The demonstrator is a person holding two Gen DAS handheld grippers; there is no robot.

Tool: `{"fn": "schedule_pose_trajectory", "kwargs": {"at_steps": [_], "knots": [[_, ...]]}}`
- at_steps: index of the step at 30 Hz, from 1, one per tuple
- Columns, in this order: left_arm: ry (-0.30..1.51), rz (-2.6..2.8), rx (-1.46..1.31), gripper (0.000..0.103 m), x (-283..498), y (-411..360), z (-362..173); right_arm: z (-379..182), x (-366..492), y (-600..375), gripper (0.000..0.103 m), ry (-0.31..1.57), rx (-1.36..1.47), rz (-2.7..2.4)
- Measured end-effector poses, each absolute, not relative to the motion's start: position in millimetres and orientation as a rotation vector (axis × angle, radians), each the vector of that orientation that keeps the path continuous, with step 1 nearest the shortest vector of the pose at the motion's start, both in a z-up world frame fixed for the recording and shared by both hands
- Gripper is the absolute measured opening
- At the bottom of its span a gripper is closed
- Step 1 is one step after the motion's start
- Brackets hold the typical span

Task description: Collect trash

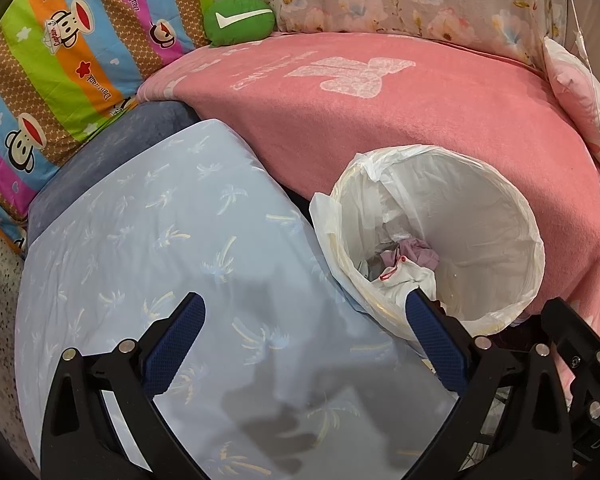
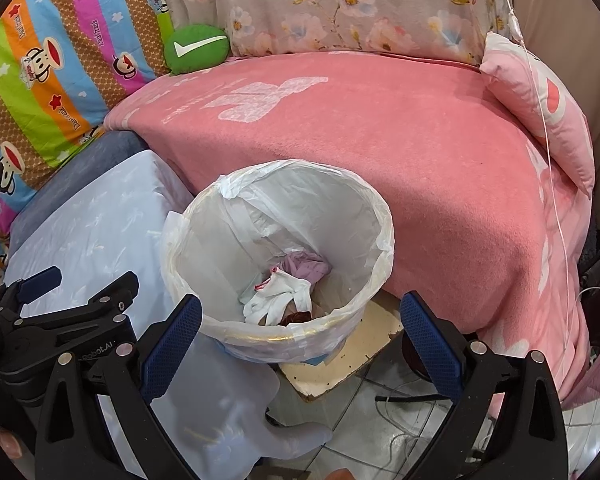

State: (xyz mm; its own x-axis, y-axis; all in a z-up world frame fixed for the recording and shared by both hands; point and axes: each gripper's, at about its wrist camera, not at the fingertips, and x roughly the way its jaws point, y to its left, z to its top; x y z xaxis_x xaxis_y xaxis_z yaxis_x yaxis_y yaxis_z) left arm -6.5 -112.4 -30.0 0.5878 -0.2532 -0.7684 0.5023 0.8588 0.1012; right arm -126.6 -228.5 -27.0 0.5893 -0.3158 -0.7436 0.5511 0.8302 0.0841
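Jaws wide on both grippers, left gripper (image 1: 306, 330) and right gripper (image 2: 300, 328) empty, above lined trash bin (image 2: 374, 216).

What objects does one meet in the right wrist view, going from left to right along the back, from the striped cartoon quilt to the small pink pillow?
Striped cartoon quilt → green cushion → floral fabric → thin white cord → small pink pillow.

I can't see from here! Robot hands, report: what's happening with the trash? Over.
Left gripper open, empty. Right gripper open, empty, above the bin. Crumpled trash already inside the liner. Nothing blocking.
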Motion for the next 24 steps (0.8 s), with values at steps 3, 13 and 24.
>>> {"fn": "schedule_pose_trajectory", "kwargs": {"at_steps": [3, 13, 24], "knots": [[0.835, -0.449, 0.324, 0.096, -7.0, -112.0, -30.2, -26.9, -126.7, -228.3, 0.097, 0.792, 0.322, -0.515], [0.833, -0.450, 0.323, 0.096, -7.9, -111.6, -30.4, -26.4, -126.5, -227.3, 0.097, 0.790, 0.318, -0.513], [0.837, -0.452, 0.312, 0.096, -10.9, -108.7, -29.5, -21.9, -125.7, -225.7, 0.097, 0.788, 0.312, -0.510]]}}
